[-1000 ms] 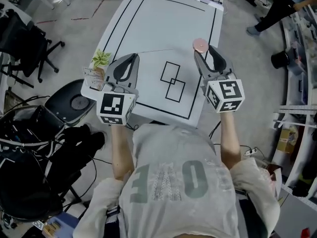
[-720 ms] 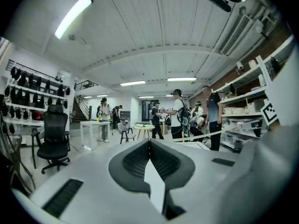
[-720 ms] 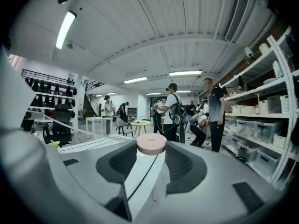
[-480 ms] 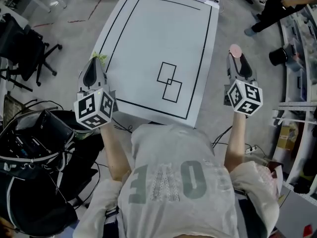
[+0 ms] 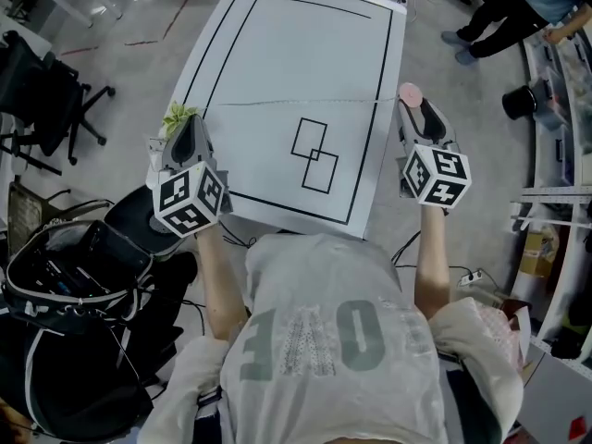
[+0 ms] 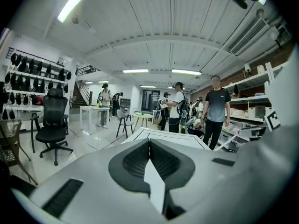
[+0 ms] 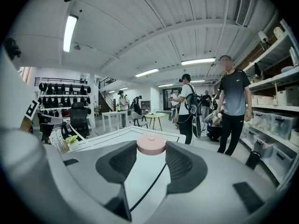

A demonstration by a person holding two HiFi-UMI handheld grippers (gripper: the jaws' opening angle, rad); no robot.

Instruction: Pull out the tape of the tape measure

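Already the tape [image 5: 296, 102] stretched as a thin line across the white tabletop [image 5: 277, 44], so the pull looked largely done. The left gripper [image 5: 188, 121] had its jaws pressed together, apparently on the tape's end. The right gripper [image 5: 413, 109] had its jaws pinching the pink case [image 5: 410, 92] just beyond the tabletop's right edge. 1 second earlier, both grippers sat closer together over the tabletop.
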